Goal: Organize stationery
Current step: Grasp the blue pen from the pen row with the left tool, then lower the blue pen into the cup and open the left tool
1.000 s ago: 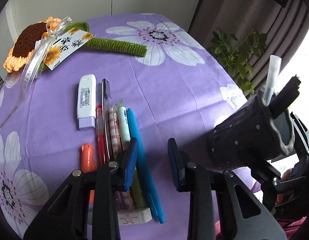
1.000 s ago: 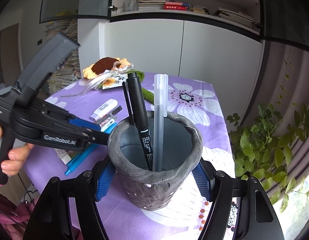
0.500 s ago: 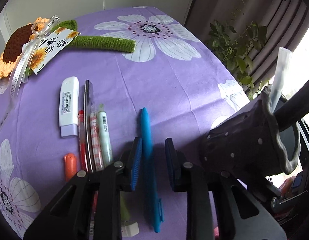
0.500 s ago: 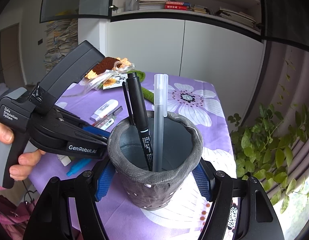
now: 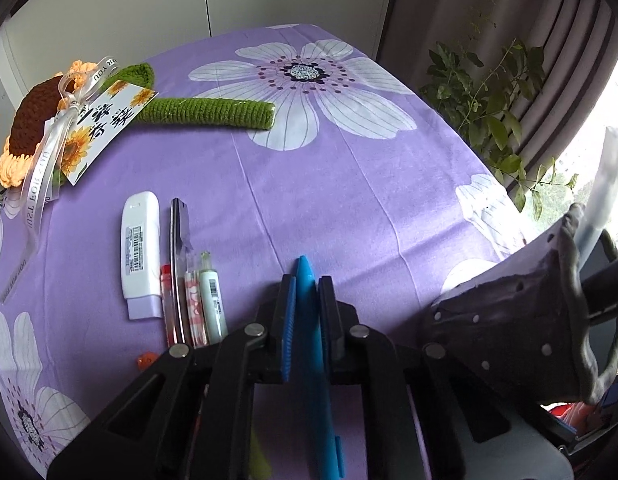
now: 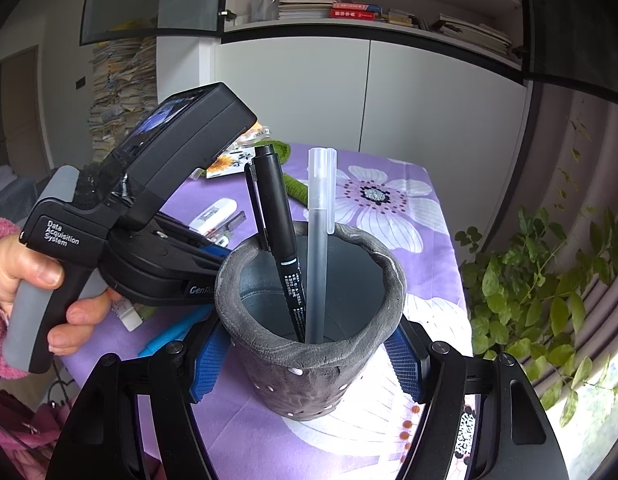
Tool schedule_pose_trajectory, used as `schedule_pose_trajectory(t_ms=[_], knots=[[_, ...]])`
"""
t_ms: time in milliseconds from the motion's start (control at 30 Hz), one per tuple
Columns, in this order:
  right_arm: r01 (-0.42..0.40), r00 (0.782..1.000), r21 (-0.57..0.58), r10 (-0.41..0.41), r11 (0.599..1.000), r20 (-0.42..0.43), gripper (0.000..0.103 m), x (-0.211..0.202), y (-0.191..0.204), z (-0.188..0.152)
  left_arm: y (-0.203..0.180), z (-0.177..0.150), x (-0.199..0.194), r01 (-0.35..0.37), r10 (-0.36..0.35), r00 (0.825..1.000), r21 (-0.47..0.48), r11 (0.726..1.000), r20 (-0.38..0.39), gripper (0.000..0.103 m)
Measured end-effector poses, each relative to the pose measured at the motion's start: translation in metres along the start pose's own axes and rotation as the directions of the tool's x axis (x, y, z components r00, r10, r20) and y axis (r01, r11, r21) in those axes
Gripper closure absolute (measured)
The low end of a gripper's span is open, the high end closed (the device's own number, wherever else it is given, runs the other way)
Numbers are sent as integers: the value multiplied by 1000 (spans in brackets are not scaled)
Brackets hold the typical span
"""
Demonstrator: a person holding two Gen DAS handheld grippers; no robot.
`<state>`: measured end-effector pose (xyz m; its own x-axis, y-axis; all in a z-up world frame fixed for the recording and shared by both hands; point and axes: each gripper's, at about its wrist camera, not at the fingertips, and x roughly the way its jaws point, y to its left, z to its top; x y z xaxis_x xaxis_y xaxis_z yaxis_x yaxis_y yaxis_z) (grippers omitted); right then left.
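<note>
A blue pen [image 5: 314, 360] lies on the purple flowered tablecloth [image 5: 349, 200]. My left gripper [image 5: 307, 280] straddles its upper end; the jaws are closing and both blue pads press the pen's sides. To the right, tilted, is the dark grey pen holder [image 5: 509, 320]. My right gripper [image 6: 307, 360] is shut on that holder [image 6: 293, 384], one pad on each side. A black pen [image 6: 275, 208] and a frosted translucent pen [image 6: 319, 208] stand inside. In the right wrist view the blue pen's lower end [image 6: 169, 336] shows under the hand-held left gripper's body.
Left of the blue pen lie a white correction tape [image 5: 140, 252] and a row of several pens [image 5: 189, 292]. A crocheted sunflower [image 5: 37, 120] with a green stem [image 5: 213, 110] and a card lies at the far left. A leafy plant [image 5: 489, 120] stands beyond the table's right edge.
The left gripper moved right from the pen row, taking the blue pen between its jaws, and they narrowed onto it. The right gripper and the holder stayed put.
</note>
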<state>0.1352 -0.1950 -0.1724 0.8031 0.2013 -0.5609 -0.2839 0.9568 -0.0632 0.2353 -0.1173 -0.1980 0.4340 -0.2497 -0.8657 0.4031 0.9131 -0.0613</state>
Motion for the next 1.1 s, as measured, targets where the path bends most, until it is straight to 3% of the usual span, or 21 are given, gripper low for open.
schedule_pose_trajectory(t_ms=[167,300,600,800,1100], knots=[[0,1000,0,0,1000,0,31,-1,0,0,3,-5,-7,21,-21,1000,-22,1000,9,95],[0,1000,0,0,1000,0,31,-1,0,0,8,-6,-34,43,-39,996,-45,998,76,95],[1,1000,0,-1,1000,-1,31,-1,0,0,3,-10,-107,83,-74,962,-22,996,263,95],[3,1000,-1,-3,1000,-2,31,-3,0,-1,-1,-5,-148,91,-87,924,6,996,373,95],[3,1000,1,-3,1000,-3,31,-3,0,-1,-21,5,-218,126,-163,823,105,986,544,95]])
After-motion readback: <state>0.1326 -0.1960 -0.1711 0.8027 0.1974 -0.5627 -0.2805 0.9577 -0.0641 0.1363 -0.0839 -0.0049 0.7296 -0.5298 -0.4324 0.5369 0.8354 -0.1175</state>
